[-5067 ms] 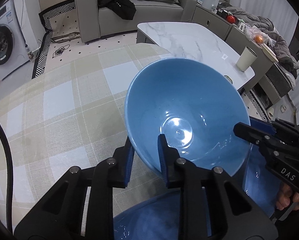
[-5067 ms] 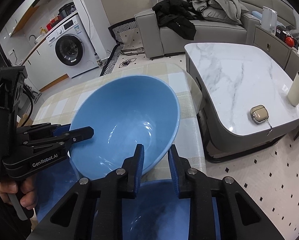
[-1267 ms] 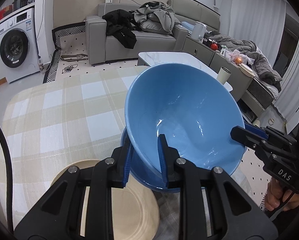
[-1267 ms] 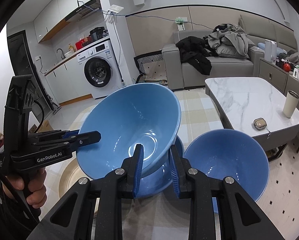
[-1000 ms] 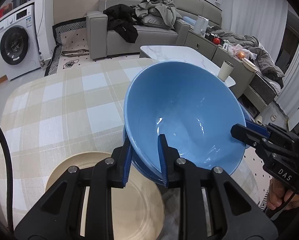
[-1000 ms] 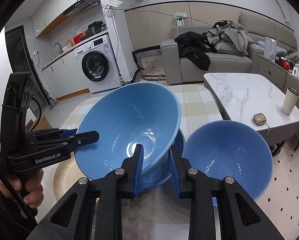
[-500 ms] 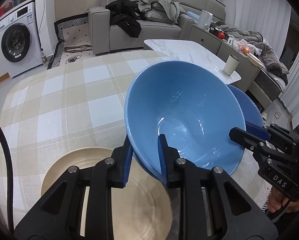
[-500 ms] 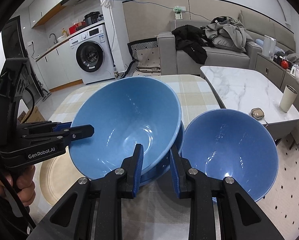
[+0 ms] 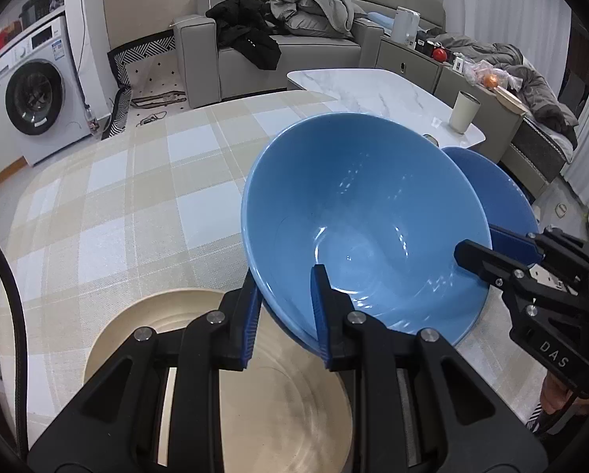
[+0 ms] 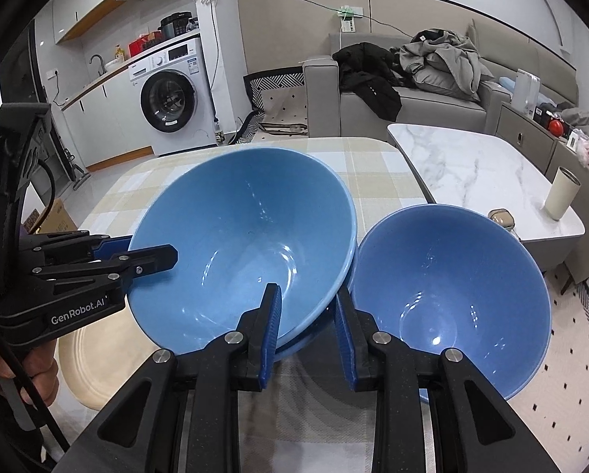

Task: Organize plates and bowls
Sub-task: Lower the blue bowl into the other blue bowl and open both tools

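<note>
The left gripper (image 9: 282, 311) and right gripper (image 10: 306, 331) clamp opposite rims of the large glossy blue ceramic bowl (image 10: 243, 244), holding it steady just above a matching blue bowl (image 10: 318, 337) on the checked tablecloth (image 9: 136, 197), apparently for nesting.

Two printed marks can be read, each in white letters on black plastic. In the left wrist view, the right gripper (image 9: 474, 246), reaching in from the right edge, carries the letters "DAS" on its lower body. In the right wrist view, the left gripper (image 10: 152, 254), reaching in from the left edge, carries the name "GenRobot.AI" along its side. Labels on the washing machine (image 10: 168, 98) are too small to read.
</note>
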